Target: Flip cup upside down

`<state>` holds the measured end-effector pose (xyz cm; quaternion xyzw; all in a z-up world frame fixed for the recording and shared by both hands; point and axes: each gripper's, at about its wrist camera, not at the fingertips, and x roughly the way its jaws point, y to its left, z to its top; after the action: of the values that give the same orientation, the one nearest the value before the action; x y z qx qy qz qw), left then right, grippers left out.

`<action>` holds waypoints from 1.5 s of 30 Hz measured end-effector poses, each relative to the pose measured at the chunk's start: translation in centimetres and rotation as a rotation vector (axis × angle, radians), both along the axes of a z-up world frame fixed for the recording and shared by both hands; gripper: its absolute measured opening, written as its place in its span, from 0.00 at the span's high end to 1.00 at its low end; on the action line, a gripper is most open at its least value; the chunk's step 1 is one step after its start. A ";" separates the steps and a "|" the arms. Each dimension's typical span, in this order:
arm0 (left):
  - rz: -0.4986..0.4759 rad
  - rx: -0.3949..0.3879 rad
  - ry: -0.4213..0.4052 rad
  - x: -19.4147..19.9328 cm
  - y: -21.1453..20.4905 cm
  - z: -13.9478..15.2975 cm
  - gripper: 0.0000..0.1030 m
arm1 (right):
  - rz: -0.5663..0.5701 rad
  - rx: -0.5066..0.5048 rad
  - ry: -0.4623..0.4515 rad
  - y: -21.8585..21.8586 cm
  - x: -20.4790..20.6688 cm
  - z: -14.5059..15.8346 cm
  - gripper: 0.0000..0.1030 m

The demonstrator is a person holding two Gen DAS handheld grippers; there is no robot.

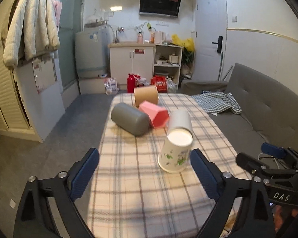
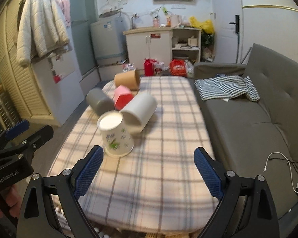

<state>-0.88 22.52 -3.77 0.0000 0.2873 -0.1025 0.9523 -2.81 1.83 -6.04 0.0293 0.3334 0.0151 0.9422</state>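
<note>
Paper cup (image 1: 175, 153): lower centre of the left wrist view, mouth down on the plaid table (image 1: 141, 188), base up, slightly blurred, so possibly tilting. Thin-walled, light, easily crushed; likely to slide on the cloth. Best taken across the mid-wall with gentle pressure, away from the flimsy rim.

Left gripper (image 1: 144, 173): jaws spread wide, holding nothing, cup just beside the right-hand pad. Right gripper (image 2: 149, 170): likewise spread and unloaded.

Behind, lying on their sides: white cup (image 1: 179, 119), gray cup (image 1: 130, 119), pink cup (image 1: 155, 114), brown cup (image 1: 146, 95).
</note>
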 end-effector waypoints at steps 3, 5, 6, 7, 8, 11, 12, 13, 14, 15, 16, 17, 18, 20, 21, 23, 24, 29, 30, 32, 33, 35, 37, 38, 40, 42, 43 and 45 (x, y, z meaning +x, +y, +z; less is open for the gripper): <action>0.002 -0.020 0.037 0.0 0.3 -0.7 0.01 | 0.017 -0.021 0.000 0.7 -0.2 -0.5 0.04; 0.007 0.001 0.037 -0.1 0.2 -0.8 0.01 | 0.021 -0.022 0.001 0.8 -0.1 -0.6 0.04; 0.006 0.007 0.033 -0.1 0.2 -0.8 0.01 | 0.020 -0.019 0.003 0.8 0.0 -0.7 0.04; 0.004 0.011 0.030 -0.2 0.1 -0.8 0.01 | 0.020 -0.017 0.005 0.8 0.1 -0.7 0.04; 0.003 0.016 0.029 -0.1 0.0 -0.8 0.01 | 0.021 -0.017 0.007 0.8 0.2 -0.8 0.04; -0.001 0.022 0.038 -0.1 -0.1 -1.0 0.01 | 0.019 -0.020 0.011 0.7 0.3 -1.0 0.03; -0.002 0.022 0.041 -0.1 -0.2 -1.0 0.01 | 0.018 -0.019 0.012 0.6 0.3 -0.9 0.03; -0.003 0.025 0.044 0.0 -0.2 -1.1 0.01 | 0.017 -0.019 0.014 0.6 0.3 -1.0 0.03; -0.003 0.027 0.045 0.0 -0.3 -1.2 0.01 | 0.017 -0.018 0.014 0.6 0.3 -1.0 0.03; -0.005 0.028 0.045 -0.1 -0.3 -1.2 0.01 | 0.017 -0.019 0.015 0.6 0.3 -1.1 0.03; -0.006 0.030 0.046 -0.1 -0.3 -1.2 0.01 | 0.016 -0.020 0.015 0.6 0.4 -1.1 0.03; -0.007 0.033 0.047 -0.1 -0.4 -1.2 0.01 | 0.015 -0.020 0.015 0.5 0.4 -1.1 0.03; -0.008 0.035 0.047 -0.1 -0.4 -1.3 0.01 | 0.015 -0.019 0.015 0.5 0.4 -1.1 0.03; -0.007 0.035 0.046 -0.1 -0.4 -1.2 0.01 | 0.012 -0.020 0.013 0.5 0.4 -1.1 0.03; -0.007 0.035 0.046 -0.1 -0.4 -1.2 0.01 | 0.012 -0.018 0.012 0.4 0.4 -1.2 0.03; -0.007 0.036 0.049 -0.1 -0.5 -1.3 0.01 | 0.010 -0.019 0.012 0.4 0.4 -1.2 0.03; -0.009 0.033 0.048 -0.1 -0.4 -1.2 0.01 | 0.010 -0.020 0.012 0.5 0.3 -1.1 0.03; -0.009 0.034 0.052 -0.3 -0.4 -1.3 0.01 | 0.006 -0.019 0.009 0.4 0.3 -1.1 0.03; -0.010 0.035 0.052 -0.3 -0.4 -1.3 0.01 | 0.005 -0.020 0.009 0.4 0.3 -1.1 0.03; -0.010 0.038 0.052 -0.3 -0.4 -1.3 0.01 | 0.006 -0.020 0.006 0.4 0.2 -1.1 0.03; -0.008 0.035 0.050 -0.3 -0.4 -1.3 0.01 | 0.005 -0.020 0.005 0.4 0.2 -1.1 0.03; -0.008 0.036 0.050 -0.3 -0.3 -1.4 0.01 | 0.004 -0.022 0.006 0.4 0.2 -1.1 0.03; -0.007 0.035 0.050 -0.2 -0.3 -1.3 0.01 | 0.003 -0.021 0.006 0.4 0.1 -1.0 0.03; -0.005 0.036 0.049 -0.3 -0.3 -1.4 0.01 | 0.003 -0.021 0.006 0.4 0.1 -1.0 0.03; -0.004 0.035 0.048 -0.3 -0.2 -1.3 0.01 | 0.002 -0.023 0.005 0.4 0.0 -1.0 0.03; -0.002 0.033 0.049 -0.3 -0.1 -1.4 0.01 | 0.003 -0.022 0.007 0.4 0.1 -1.0 0.03; -0.001 0.035 0.048 -0.3 -0.1 -1.4 0.01 | 0.002 -0.022 0.005 0.4 0.0 -1.0 0.03; -0.003 0.034 0.050 -0.3 0.0 -1.4 0.01 | 0.003 -0.021 0.006 0.4 0.1 -1.0 0.03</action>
<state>-1.20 22.49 -5.19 0.0140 0.3128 -0.0988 0.9446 -2.74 2.23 -7.06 0.0188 0.3363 0.0127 0.9415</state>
